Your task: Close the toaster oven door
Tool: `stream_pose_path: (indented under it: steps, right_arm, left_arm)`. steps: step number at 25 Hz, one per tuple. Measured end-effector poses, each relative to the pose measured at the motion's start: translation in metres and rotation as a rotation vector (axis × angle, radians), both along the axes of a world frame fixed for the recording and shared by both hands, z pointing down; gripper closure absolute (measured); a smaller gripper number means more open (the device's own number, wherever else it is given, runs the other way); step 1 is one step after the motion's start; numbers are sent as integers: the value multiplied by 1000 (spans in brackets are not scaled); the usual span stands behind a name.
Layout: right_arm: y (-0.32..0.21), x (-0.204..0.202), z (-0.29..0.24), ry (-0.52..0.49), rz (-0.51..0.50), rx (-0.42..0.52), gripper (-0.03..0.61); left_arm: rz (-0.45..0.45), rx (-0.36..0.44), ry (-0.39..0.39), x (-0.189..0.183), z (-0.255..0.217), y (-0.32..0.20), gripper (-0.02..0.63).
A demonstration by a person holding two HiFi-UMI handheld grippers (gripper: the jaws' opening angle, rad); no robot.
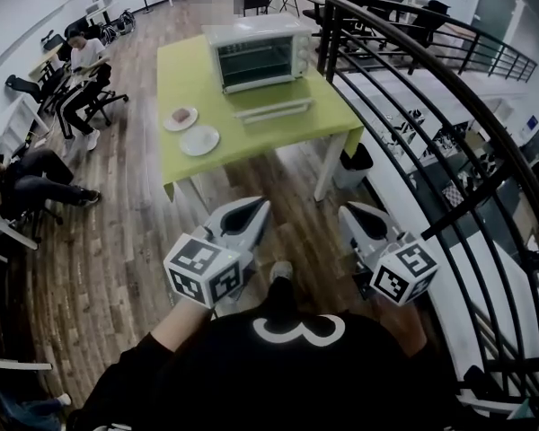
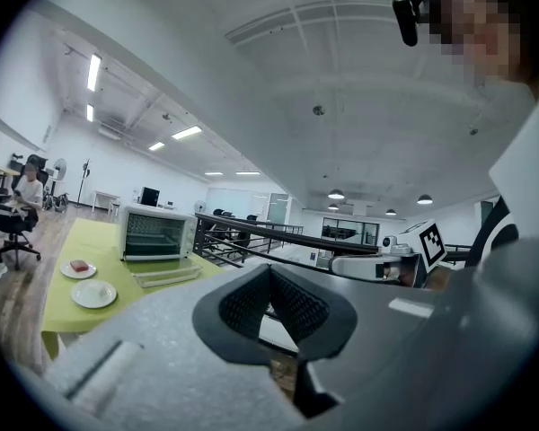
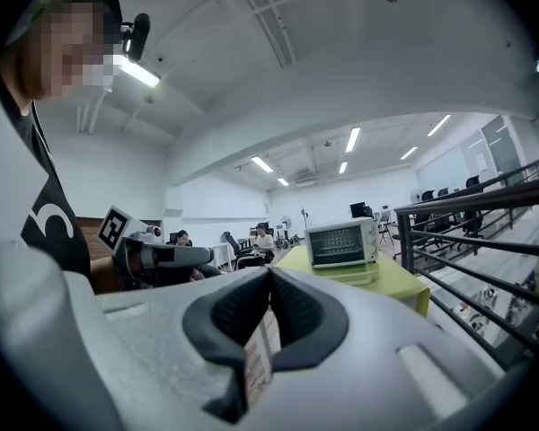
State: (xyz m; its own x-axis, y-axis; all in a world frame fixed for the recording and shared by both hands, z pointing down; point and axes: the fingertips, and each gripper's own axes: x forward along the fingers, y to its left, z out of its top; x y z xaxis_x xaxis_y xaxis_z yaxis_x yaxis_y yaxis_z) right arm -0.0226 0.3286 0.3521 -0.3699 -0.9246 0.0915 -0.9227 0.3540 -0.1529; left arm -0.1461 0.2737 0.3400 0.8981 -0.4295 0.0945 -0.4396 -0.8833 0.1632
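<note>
Left claw (image 1: 254, 206) and right claw (image 1: 350, 212) clamped together, empty, carried low pending approach; toaster oven door (image 1: 271, 109) lies open, well ahead.

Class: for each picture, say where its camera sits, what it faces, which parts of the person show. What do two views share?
Head view: head-mounted, facing down at the table; torso, left gripper, right gripper show.
Left gripper view: on that gripper, faces the toaster oven over shut jaws.
Right gripper view: likewise.
Shared: toaster oven, door open.
</note>
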Motion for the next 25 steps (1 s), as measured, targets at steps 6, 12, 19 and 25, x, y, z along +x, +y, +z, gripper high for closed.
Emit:
stream_pose_path:
  steps: [6,12,19,25]
  right_arm:
    - [-90,39,4,-6,-3,-35,577]
    - [-203,82,6,-25,-19,-90,577]
    - [-320,108,24,-38,-58,-127,577]
    - [-370,129,47,-33,-45,-162,577]
  left_arm:
    - [-11,-54,0,37,9,-91,603]
    - [-33,-92,-12,77,11,-205,603]
    - [-83,-116,-46,99,31,-316,603]
    - [-131,-149,-78,100,56,-372,603]
